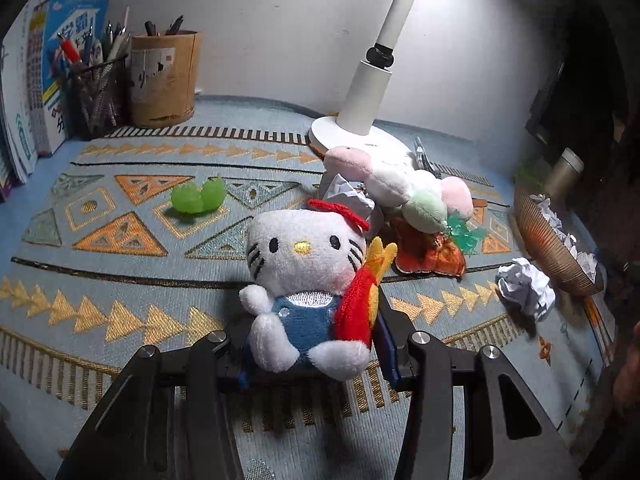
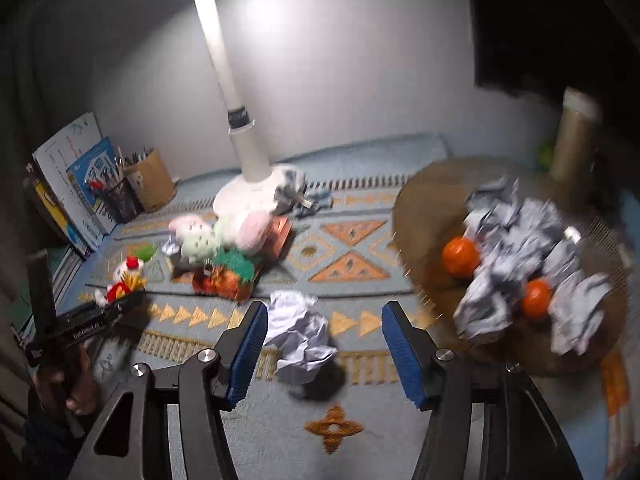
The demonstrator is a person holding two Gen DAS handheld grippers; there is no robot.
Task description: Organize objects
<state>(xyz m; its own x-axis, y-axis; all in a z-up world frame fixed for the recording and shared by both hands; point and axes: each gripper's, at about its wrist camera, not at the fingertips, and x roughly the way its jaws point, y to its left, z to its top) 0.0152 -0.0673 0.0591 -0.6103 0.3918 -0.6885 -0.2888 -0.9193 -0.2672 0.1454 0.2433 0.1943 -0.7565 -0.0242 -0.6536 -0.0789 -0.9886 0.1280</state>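
In the left wrist view my left gripper [image 1: 316,356] is shut on a white cat plush [image 1: 304,276] with a red bow, blue overalls and a plush fries pack; it also shows in the right wrist view [image 2: 126,274]. My right gripper [image 2: 324,344] is open above a crumpled white paper ball [image 2: 298,338], which lies on the patterned cloth between the blue pads [image 2: 250,354]; the ball also shows in the left wrist view [image 1: 526,286]. A pile of pastel plush toys [image 1: 404,190] lies by the lamp base.
A white desk lamp [image 1: 360,128] stands at the back. A woven basket [image 2: 424,208] on the right holds crumpled paper and two oranges [image 2: 460,258]. A green toy [image 1: 198,196], a mesh pen cup [image 1: 98,100], a brown holder [image 1: 164,80] and books [image 1: 60,72] stand to the left.
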